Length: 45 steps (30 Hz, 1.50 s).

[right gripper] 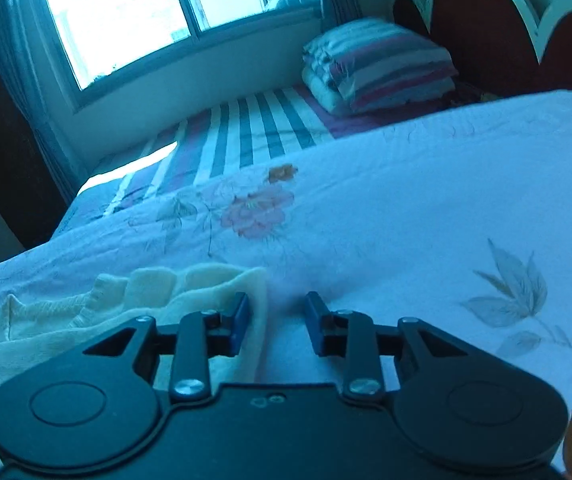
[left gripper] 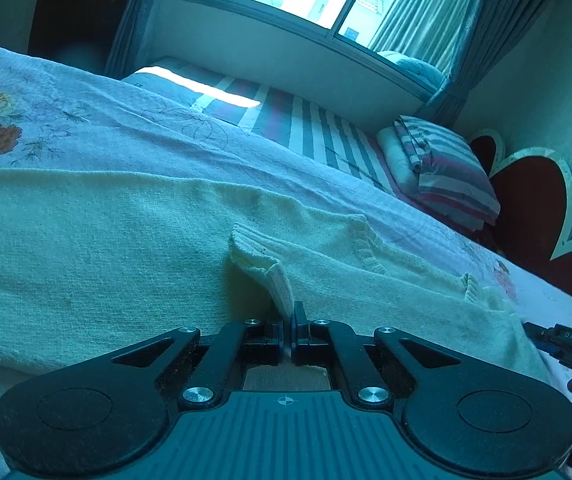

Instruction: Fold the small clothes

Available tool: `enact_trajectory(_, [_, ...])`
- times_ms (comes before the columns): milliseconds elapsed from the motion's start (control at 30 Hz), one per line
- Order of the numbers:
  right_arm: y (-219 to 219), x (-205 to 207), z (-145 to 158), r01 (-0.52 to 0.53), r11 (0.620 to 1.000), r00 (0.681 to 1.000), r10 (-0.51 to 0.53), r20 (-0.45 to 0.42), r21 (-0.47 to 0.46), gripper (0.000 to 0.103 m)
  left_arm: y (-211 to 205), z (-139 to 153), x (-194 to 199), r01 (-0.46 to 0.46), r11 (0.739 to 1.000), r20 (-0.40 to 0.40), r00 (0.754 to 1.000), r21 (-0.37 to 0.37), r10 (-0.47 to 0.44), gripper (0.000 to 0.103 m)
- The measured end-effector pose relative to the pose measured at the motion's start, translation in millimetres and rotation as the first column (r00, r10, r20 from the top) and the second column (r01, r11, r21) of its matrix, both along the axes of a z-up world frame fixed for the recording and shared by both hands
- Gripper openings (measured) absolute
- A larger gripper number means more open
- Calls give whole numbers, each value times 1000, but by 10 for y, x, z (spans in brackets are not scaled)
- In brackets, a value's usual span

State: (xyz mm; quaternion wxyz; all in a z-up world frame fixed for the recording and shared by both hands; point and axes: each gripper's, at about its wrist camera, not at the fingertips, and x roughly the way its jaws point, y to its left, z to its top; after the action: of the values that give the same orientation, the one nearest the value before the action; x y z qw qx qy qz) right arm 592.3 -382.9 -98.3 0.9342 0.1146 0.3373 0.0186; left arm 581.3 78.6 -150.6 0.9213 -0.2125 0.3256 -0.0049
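garment: cream knitted sweater (left gripper: 134,240), flat on floral white bedspread (right gripper: 405,200)
left claw (left gripper: 290,320): clamped on sweater's ribbed cuff (left gripper: 274,280)
right claw (right gripper: 276,320): apart, empty, at sweater's edge

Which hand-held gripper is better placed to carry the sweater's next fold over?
Left. The left hand-held gripper is already shut on the cream sweater at its ribbed cuff. The right hand-held gripper is open, empty, at the sweater's edge.

Both wrist cameras sit low and close over the bed (left gripper: 98,140), facing the window (right gripper: 126,20). They share the striped pillow (left gripper: 445,168), and probably the cream knit (right gripper: 66,320), blurred in the right view.
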Motion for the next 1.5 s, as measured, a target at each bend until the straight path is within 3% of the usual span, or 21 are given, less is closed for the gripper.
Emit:
enact_trajectory(167, [29, -208, 159, 13, 1000, 999, -13, 32, -9, 34, 55, -39, -134, -22, 1000, 17, 1000, -17, 22, 2])
enact_trajectory(267, [88, -333, 199, -37, 999, 997, 37, 64, 5, 36, 96, -37, -125, -27, 999, 10, 1000, -30, 28, 2])
enact_trajectory(367, [217, -298, 46, -63, 995, 998, 63, -7, -74, 36, 126, -66, -109, -62, 995, -3, 998, -74, 62, 2])
enact_trajectory(433, [228, -344, 49, -55, 995, 998, 56, 7, -80, 36, 135, -48, -145, -80, 992, 8, 997, -96, 81, 2])
enact_trajectory(567, [207, -572, 225, -67, 997, 995, 70, 72, -44, 36, 115, -111, -201, -77, 992, -13, 997, -96, 77, 2])
enact_trajectory(733, [239, -844, 248, -101, 993, 993, 104, 57, -55, 37, 212, -48, -390, -145, 986, 6, 989, -78, 146, 3])
enact_trajectory(833, [275, -937, 226, -110, 992, 992, 112, 53, -55, 37, 301, -42, -402, -171, 983, -7, 985, -73, 171, 14])
enact_trajectory(933, [311, -872, 42, -104, 991, 995, 103, -18, -83, 37, 355, -89, -323, -163, 985, -44, 986, -54, 161, 15])
enact_trajectory(1033, [286, -911, 117, -59, 995, 998, 59, -11, -78, 38, 514, 4, -484, -251, 963, -29, 968, -98, 249, 16])
enact_trajectory(1100, [226, -1033, 186, -50, 998, 997, 52, 56, -39, 39, 644, 40, -654, -282, 955, -10, 959, -89, 283, 23])
enact_trajectory(1133, [229, -1014, 152, -58, 997, 998, 60, 26, -49, 38, 735, 30, -751, -306, 949, -14, 952, -71, 306, 42])
enact_trajectory(1167, [247, -947, 64, -71, 994, 996, 67, -52, -77, 38, 829, 9, -835, -332, 942, -24, 943, -50, 331, 53])
enact_trajectory(1200, [247, -948, 43, -77, 993, 996, 73, -44, -85, 38, 923, -11, -918, -354, 935, -32, 935, -37, 353, 56])
enact_trajectory(1367, [264, -1160, 261, -46, 997, 998, 49, 34, -68, 40, 1524, -39, -1435, -452, 889, -22, 892, -75, 452, 56])
enact_trajectory(1500, [429, -1367, 344, -64, 995, 997, 67, 47, -72, 40, 2065, -156, -1722, -513, 823, -22, 851, -243, 524, 55])
